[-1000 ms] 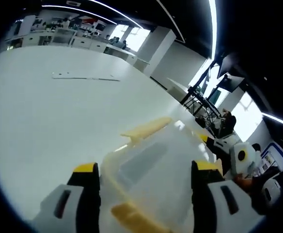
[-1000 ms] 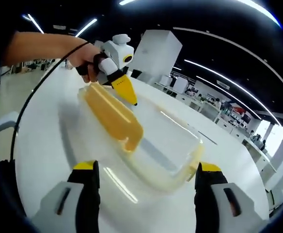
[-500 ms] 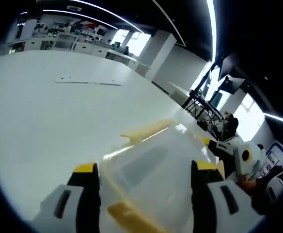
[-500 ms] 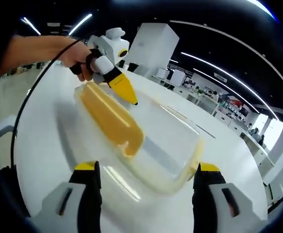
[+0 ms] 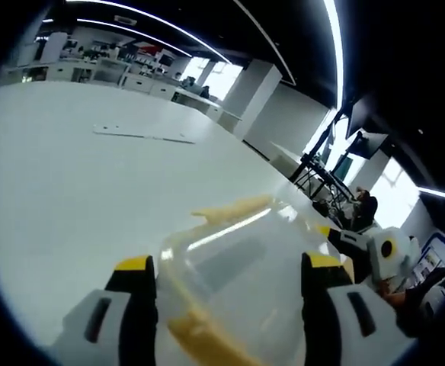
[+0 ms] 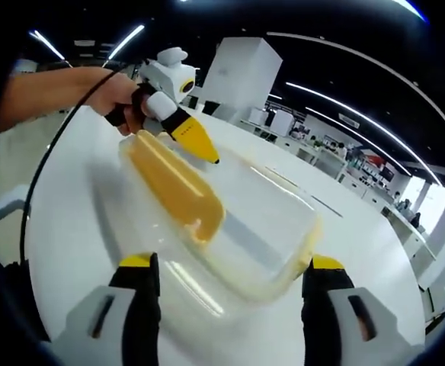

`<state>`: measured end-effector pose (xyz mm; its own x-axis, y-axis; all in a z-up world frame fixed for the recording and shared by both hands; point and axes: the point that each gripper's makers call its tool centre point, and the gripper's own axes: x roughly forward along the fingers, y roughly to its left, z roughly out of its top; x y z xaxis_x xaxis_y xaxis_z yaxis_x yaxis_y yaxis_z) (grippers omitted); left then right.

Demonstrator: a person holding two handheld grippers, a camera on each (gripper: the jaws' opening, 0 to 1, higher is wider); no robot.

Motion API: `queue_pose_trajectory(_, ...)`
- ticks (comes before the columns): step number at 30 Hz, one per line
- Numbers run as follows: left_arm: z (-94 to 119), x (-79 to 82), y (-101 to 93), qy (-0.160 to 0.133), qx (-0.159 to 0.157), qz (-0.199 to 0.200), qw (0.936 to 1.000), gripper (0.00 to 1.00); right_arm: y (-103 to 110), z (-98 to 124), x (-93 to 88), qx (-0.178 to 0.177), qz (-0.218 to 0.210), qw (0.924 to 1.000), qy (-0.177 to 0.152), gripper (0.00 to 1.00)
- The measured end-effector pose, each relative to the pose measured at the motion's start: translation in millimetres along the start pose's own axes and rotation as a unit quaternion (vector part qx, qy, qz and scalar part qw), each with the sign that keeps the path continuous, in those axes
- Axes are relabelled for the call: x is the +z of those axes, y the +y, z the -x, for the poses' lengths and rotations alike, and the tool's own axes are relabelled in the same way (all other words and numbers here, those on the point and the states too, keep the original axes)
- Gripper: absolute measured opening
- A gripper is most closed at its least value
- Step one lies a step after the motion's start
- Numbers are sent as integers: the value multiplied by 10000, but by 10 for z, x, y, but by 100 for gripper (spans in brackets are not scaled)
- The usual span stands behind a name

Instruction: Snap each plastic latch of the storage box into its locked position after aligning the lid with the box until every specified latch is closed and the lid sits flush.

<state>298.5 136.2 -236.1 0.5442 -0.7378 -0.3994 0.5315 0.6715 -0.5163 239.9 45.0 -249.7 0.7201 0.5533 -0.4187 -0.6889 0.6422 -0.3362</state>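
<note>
Little changed since earlier frames: storage box (image 5: 238,290) sits slightly lower in left gripper view, likely camera tilt. Left gripper (image 5: 226,305) jaws spread, straddling box's near end on white table (image 5: 62,191); right gripper (image 5: 375,248) visible beyond box. Right gripper view: right gripper (image 6: 226,309) jaws spread before clear, glossy lid (image 6: 260,221); raised yellow plastic latch (image 6: 173,183) elongated; left gripper's yellow jaw tips over lid's far end, held by hand (image 6: 123,99).
</note>
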Motion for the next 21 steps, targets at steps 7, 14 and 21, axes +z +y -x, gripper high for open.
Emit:
queue_pose_trajectory(7,1,18,-7,50,2,-108,9999,77,34,64,-58,58,52,9995,-313,78)
queue_pose_trajectory(14,39,109,-30,-274,39,-691,9972,79,-26,51,-18,139,448,9983,-356,83)
queue_pose_trajectory(21,196,275,-91,-593,311,-1972,9781,72,37,87,9,937,606,9925,-498,90)
